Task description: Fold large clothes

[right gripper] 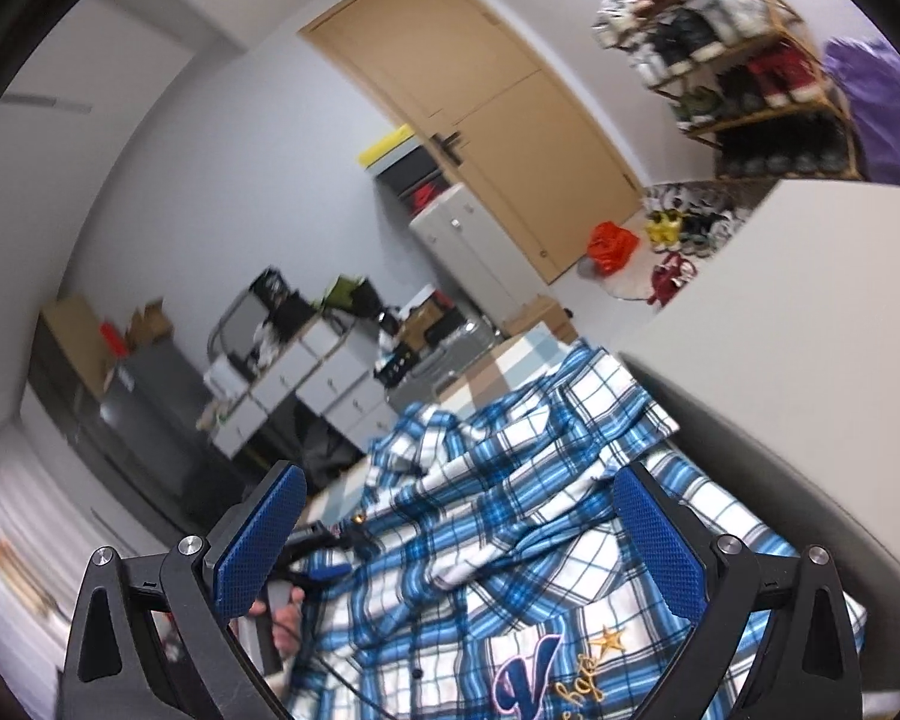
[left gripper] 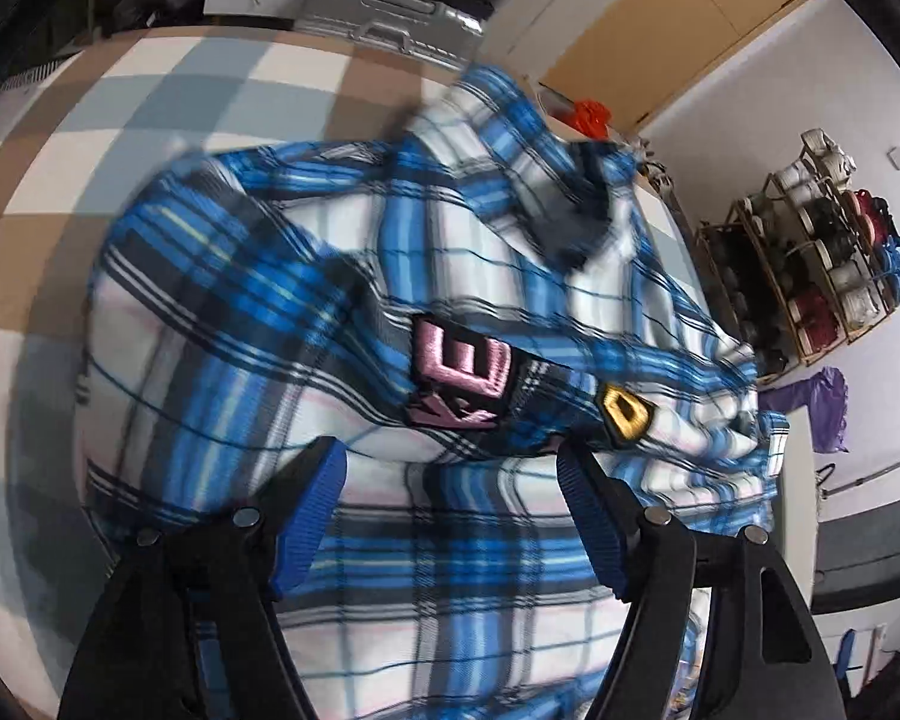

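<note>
A blue, white and black plaid shirt (left gripper: 342, 276) with pink and yellow letter patches lies bunched on a checked bed cover (left gripper: 150, 96). My left gripper (left gripper: 450, 450) hovers just over the shirt, its blue-padded fingers (left gripper: 315, 510) wide apart with cloth showing between them, gripping nothing. In the right wrist view the same shirt (right gripper: 540, 540) lies crumpled, with an embroidered V and a star near the bottom. My right gripper (right gripper: 456, 504) is open and empty above it. The other hand and its gripper show partly behind the left finger (right gripper: 258, 546).
A silver suitcase (left gripper: 390, 18) and white cabinets stand past the bed's far edge. A shoe rack (left gripper: 822, 252) stands by the wall on the right, with a purple bag (left gripper: 822, 396) beside it. A wooden door (right gripper: 498, 108), an orange bag (right gripper: 612, 246) and a white surface (right gripper: 810, 276) show in the right wrist view.
</note>
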